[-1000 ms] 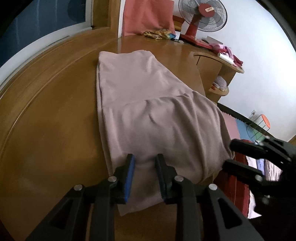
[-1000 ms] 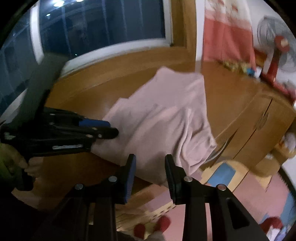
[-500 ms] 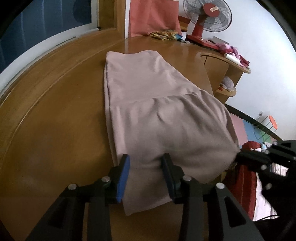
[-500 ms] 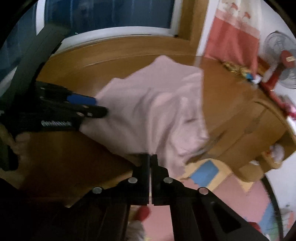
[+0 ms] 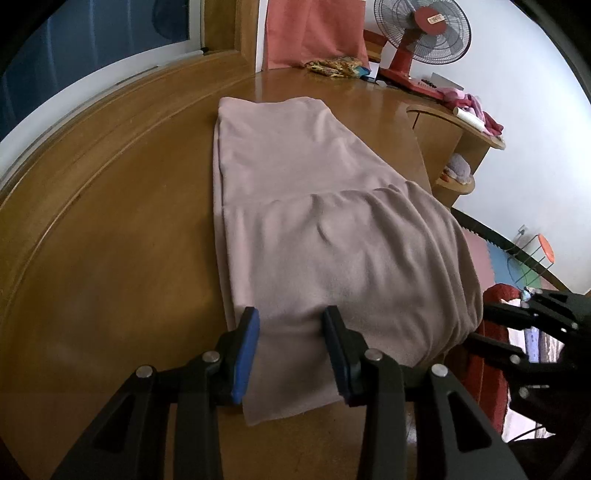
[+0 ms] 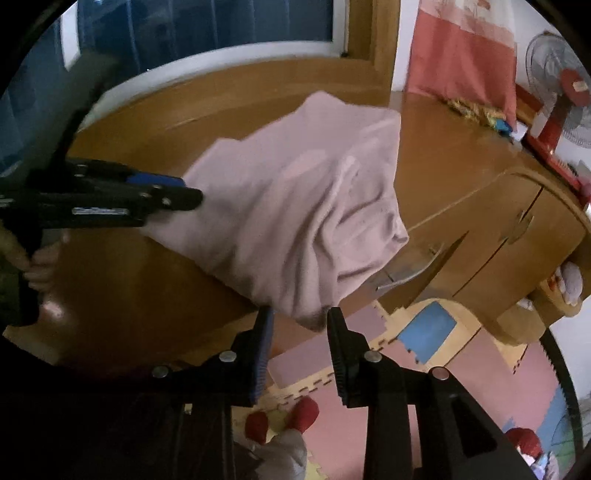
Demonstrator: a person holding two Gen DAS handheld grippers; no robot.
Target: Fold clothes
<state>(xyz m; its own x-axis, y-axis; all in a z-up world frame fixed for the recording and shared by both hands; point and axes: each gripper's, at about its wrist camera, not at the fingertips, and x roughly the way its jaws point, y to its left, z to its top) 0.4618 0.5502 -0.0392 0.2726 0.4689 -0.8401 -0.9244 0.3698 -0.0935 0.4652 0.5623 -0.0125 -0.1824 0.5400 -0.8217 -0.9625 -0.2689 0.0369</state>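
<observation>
A long pinkish-beige garment [image 5: 314,206] lies lengthwise on a wooden table [image 5: 110,240], its near end folded over and hanging off the right edge. My left gripper [image 5: 291,332] is open, with the garment's near hem between its fingers. My right gripper [image 6: 299,321] is open, its fingers on either side of the garment's hanging corner [image 6: 314,317] just off the table edge. The garment also shows in the right wrist view [image 6: 295,206], as does the left gripper [image 6: 177,192]. The right gripper shows at the right of the left wrist view [image 5: 491,325].
A red fan [image 5: 417,33], a colourful packet [image 5: 336,66] and pink clothes [image 5: 469,103] sit at the table's far end. A window [image 6: 184,29] runs behind the table. A cabinet with handles [image 6: 480,240] stands below the table edge. Foam floor mats [image 6: 424,332] lie below.
My right gripper was open a second ago, shut half a second ago and is open again at the garment's hanging corner. My left gripper has opened wider over the near hem.
</observation>
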